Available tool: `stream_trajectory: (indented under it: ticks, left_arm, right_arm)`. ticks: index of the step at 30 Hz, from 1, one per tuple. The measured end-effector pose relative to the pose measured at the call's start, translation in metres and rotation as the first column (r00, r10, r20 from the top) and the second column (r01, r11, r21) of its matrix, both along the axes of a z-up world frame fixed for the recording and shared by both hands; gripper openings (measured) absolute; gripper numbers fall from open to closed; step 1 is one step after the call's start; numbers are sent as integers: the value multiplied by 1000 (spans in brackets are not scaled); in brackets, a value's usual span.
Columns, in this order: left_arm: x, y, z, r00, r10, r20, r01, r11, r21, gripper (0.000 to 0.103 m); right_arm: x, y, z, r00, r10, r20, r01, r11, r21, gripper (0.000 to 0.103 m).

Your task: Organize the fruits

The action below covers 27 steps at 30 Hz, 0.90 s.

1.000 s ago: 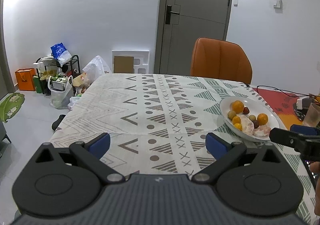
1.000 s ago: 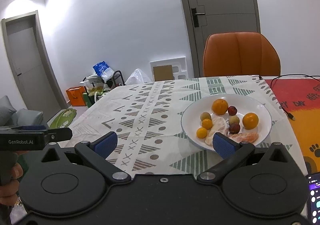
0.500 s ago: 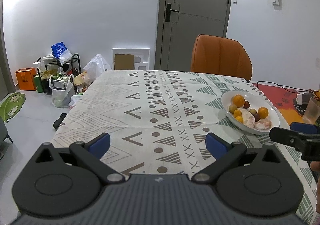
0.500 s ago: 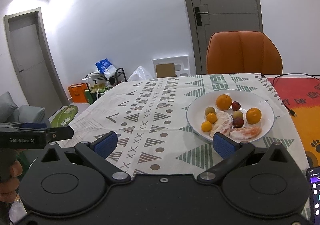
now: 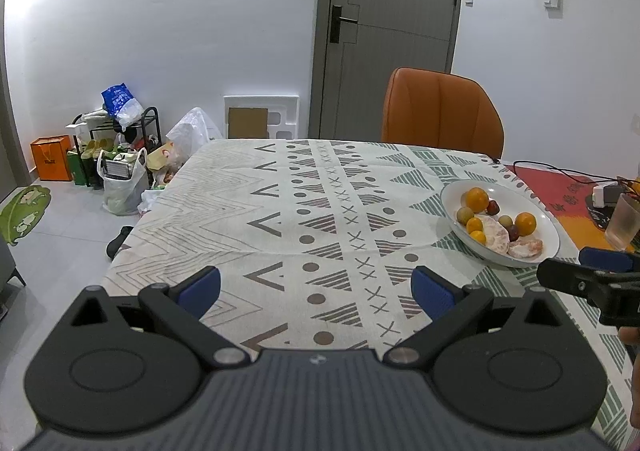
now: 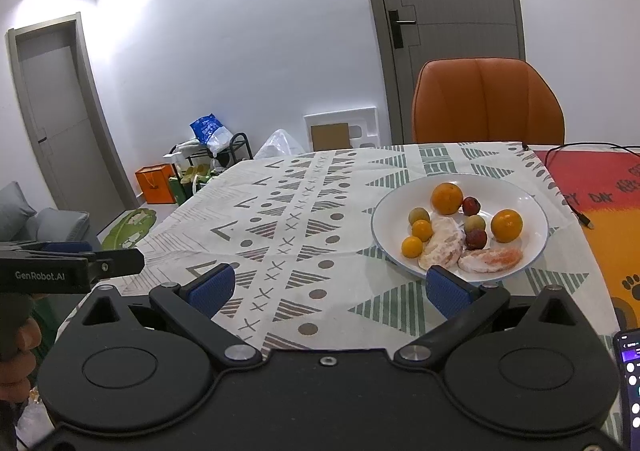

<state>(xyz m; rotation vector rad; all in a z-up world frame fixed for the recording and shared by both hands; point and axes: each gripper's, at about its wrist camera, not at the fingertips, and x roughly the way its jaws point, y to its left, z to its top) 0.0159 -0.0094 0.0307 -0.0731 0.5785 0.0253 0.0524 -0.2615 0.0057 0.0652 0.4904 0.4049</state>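
A white plate (image 6: 528,211) (image 5: 548,227) sits on the patterned tablecloth, right of centre. It holds two oranges (image 6: 447,198), smaller yellow-orange fruits (image 6: 412,246), small green fruits (image 6: 419,215), red plums (image 6: 476,239) and peeled pomelo pieces (image 6: 444,241). My right gripper (image 6: 328,289) is open, near the table's front edge, with the plate just beyond its right finger. My left gripper (image 5: 316,289) is open over bare cloth to the plate's left. Nothing sits between either pair of fingers.
An orange chair (image 5: 442,113) stands at the far side. A red mat (image 6: 600,187) with a cable, a glass (image 5: 624,221) and a phone (image 6: 630,383) lie at the right. Bags and a rack (image 5: 116,147) clutter the floor at the left.
Both grippers have drawn back toward the table's front edge and lifted a little; the plate now looks farther off. Both stay open.
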Motion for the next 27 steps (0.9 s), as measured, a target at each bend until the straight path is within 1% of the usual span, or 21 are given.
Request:
stream_trajectory:
  ticks: [9, 27]
  left_arm:
    - [0, -1, 0, 1000, 0, 0, 0, 1000, 0, 101]
    - [0, -3, -1, 1000, 0, 3, 0, 1000, 0, 101]
  right_arm:
    - [1, -1, -2, 1000, -1, -10, 1, 1000, -2, 103]
    - [1, 1, 0, 1000, 11, -4, -11, 1000, -9, 103]
